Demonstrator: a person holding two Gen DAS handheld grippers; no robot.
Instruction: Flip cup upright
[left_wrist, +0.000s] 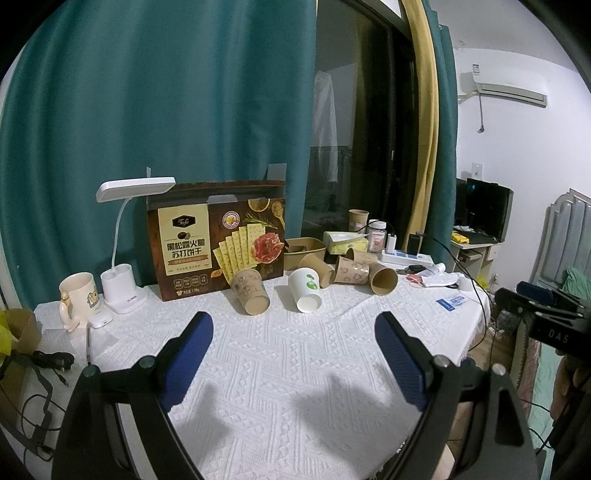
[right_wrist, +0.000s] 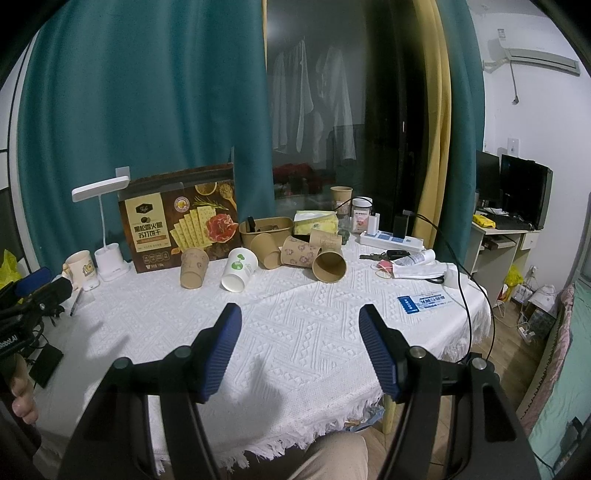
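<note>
Several paper cups lie tipped over on the white tablecloth (left_wrist: 295, 369) in front of a cracker box. Nearest are a brown cup (left_wrist: 251, 291) (right_wrist: 194, 267) and a white cup with a green logo (left_wrist: 304, 291) (right_wrist: 239, 273), mouths toward me. More brown cups (left_wrist: 384, 280) (right_wrist: 330, 266) lie in a heap to their right. My left gripper (left_wrist: 293, 319) hovers open over the cloth, well short of the cups, nothing between its blue pads. My right gripper (right_wrist: 300, 310) is also open and empty, short of the cups.
A cracker box (left_wrist: 218, 240), a white desk lamp (left_wrist: 122, 236) and a mug (left_wrist: 77, 295) stand at the back left. A brown bowl (right_wrist: 266, 225), tissue pack (right_wrist: 316, 221), upright cup (right_wrist: 341, 197), power strip (right_wrist: 391, 240) and black cable (right_wrist: 461, 288) crowd the back right.
</note>
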